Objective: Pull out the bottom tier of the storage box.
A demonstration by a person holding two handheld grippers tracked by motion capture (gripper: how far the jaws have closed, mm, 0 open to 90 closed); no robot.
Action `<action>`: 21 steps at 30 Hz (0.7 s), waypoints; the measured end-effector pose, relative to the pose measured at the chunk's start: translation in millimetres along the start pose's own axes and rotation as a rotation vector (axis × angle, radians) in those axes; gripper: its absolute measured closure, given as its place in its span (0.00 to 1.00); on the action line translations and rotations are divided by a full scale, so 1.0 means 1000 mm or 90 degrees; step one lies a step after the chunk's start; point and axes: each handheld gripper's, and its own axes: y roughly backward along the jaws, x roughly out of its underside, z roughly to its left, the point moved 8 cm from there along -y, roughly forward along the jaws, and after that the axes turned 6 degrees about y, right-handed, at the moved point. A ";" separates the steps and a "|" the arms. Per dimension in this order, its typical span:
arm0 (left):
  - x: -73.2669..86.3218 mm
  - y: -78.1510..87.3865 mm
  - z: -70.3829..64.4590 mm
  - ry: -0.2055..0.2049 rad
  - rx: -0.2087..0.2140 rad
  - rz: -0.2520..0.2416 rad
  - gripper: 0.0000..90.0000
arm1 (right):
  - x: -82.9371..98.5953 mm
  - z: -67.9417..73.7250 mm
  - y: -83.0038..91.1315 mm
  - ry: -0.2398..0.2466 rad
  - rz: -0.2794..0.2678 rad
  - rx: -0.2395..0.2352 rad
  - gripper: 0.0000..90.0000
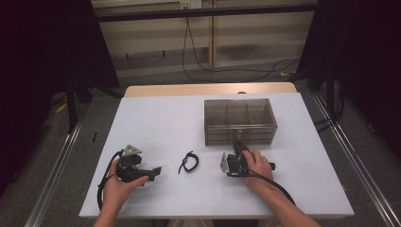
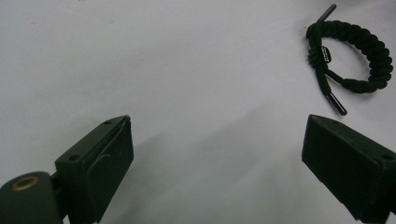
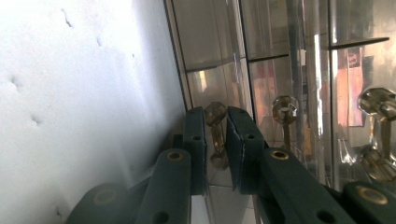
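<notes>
Drawer box: a clear smoky plastic drawer box stands on the white surface, right of centre toward the far edge, with inner dividers and small clear knobs on its front.
Right tongs: the right tongs are clamped on a knob low on the box front; the jaws press its thin stem from both sides.
Left tongs: the left tongs rest low over bare surface, jaws spread wide and holding nothing.
Bracelet: a black braided bracelet lies between the two hands, near the left tongs, its cord ends loose.
Writing: a small tag on the bracelet is too small to read.
</notes>
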 end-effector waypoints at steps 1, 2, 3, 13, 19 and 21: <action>0.000 0.000 0.000 -0.003 -0.002 0.002 0.10 | 0.000 0.000 0.000 -0.004 -0.001 -0.002 0.88; 0.000 0.000 0.000 -0.003 -0.002 0.002 0.10 | 0.000 0.000 0.000 -0.004 -0.001 -0.002 0.88; 0.000 0.000 0.000 -0.003 -0.003 0.002 0.10 | 0.000 0.001 0.001 -0.009 0.000 -0.004 0.88; 0.000 0.000 0.001 -0.004 -0.004 0.003 0.10 | 0.000 0.001 0.002 0.001 0.001 -0.001 0.88; 0.000 0.000 0.001 -0.003 -0.003 0.003 0.10 | -0.001 0.002 0.004 0.003 -0.003 0.001 0.89; 0.000 0.000 0.001 0.000 -0.004 0.000 0.10 | -0.005 0.000 0.007 0.014 -0.015 0.010 0.98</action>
